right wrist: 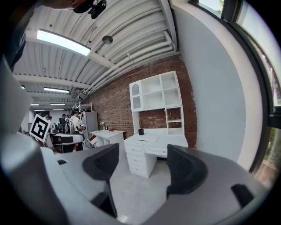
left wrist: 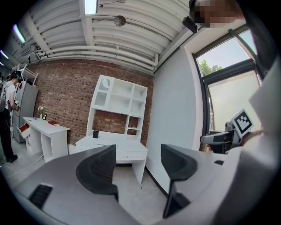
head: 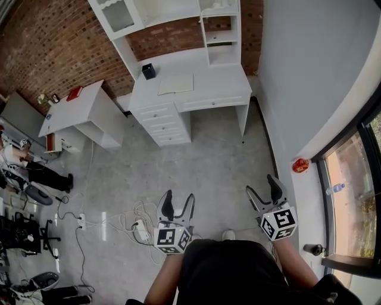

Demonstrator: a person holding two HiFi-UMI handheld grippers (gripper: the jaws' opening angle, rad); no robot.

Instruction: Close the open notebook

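Note:
The open notebook (head: 176, 84) lies flat with pale pages up on the white desk (head: 208, 89) against the brick wall, far across the floor from me. In the right gripper view the notebook (right wrist: 148, 139) shows small on the desktop. My left gripper (head: 178, 202) (left wrist: 138, 165) is open and empty, held over the floor and pointed at the desk. My right gripper (head: 262, 187) (right wrist: 142, 169) is likewise open, with nothing between its fingers, level with the left one and nearer the grey wall.
A black pen cup (head: 149, 71) stands left of the notebook, under a white hutch (head: 178, 18). A second white desk (head: 77, 110) with a red book (head: 74, 93) stands at the left. Cables and a power strip (head: 140, 229) lie on the floor near my feet. A red object (head: 300, 165) sits by the window.

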